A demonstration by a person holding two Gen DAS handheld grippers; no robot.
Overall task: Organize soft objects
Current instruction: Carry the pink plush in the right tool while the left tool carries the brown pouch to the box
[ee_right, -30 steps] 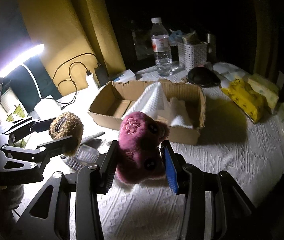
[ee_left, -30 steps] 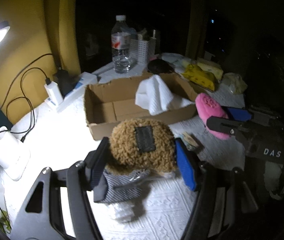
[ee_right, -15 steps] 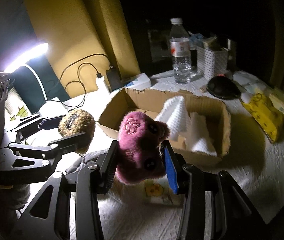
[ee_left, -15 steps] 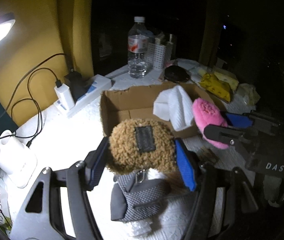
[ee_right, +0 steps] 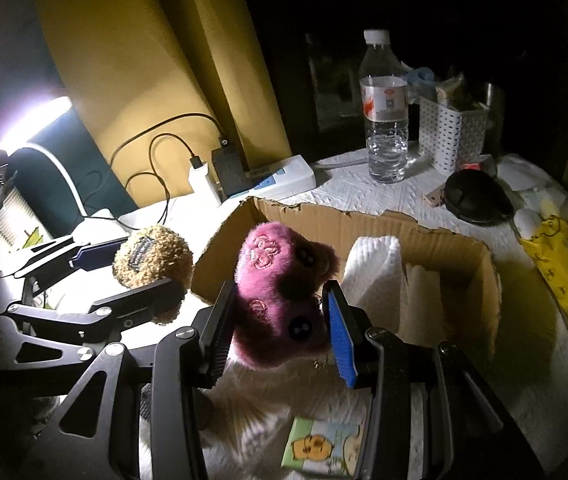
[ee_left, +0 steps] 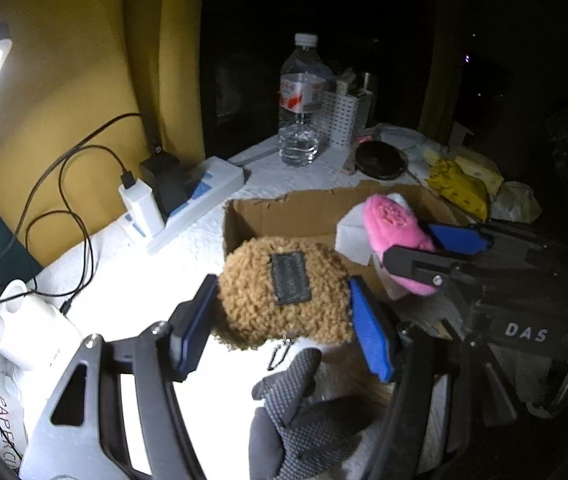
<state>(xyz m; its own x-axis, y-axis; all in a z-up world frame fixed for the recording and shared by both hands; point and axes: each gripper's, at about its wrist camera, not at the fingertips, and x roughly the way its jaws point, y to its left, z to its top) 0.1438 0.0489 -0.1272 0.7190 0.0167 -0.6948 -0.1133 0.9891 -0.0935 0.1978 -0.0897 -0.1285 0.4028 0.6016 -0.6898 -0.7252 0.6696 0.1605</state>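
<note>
My left gripper (ee_left: 284, 316) is shut on a brown curly plush pouch (ee_left: 284, 292) with a dark label, held in the air just short of the cardboard box's (ee_left: 307, 212) near left corner. My right gripper (ee_right: 280, 316) is shut on a pink plush toy (ee_right: 280, 284) with black button eyes, held over the box's (ee_right: 363, 224) near left edge. The pink toy also shows in the left wrist view (ee_left: 395, 232), the brown pouch in the right wrist view (ee_right: 152, 256). A folded white towel (ee_right: 375, 268) stands inside the box.
A grey mesh pouch (ee_left: 295, 412) lies below the left gripper. A water bottle (ee_right: 383, 108), white perforated basket (ee_right: 451, 132), black round case (ee_right: 475, 196) and yellow packet (ee_right: 559, 264) sit behind and right of the box. A power strip with chargers (ee_right: 260, 180) lies left. A small picture card (ee_right: 323, 448) lies in front.
Both grippers have lifted and moved forward toward the box with their toys. The grey mesh pouch has dropped lower in the left view.
</note>
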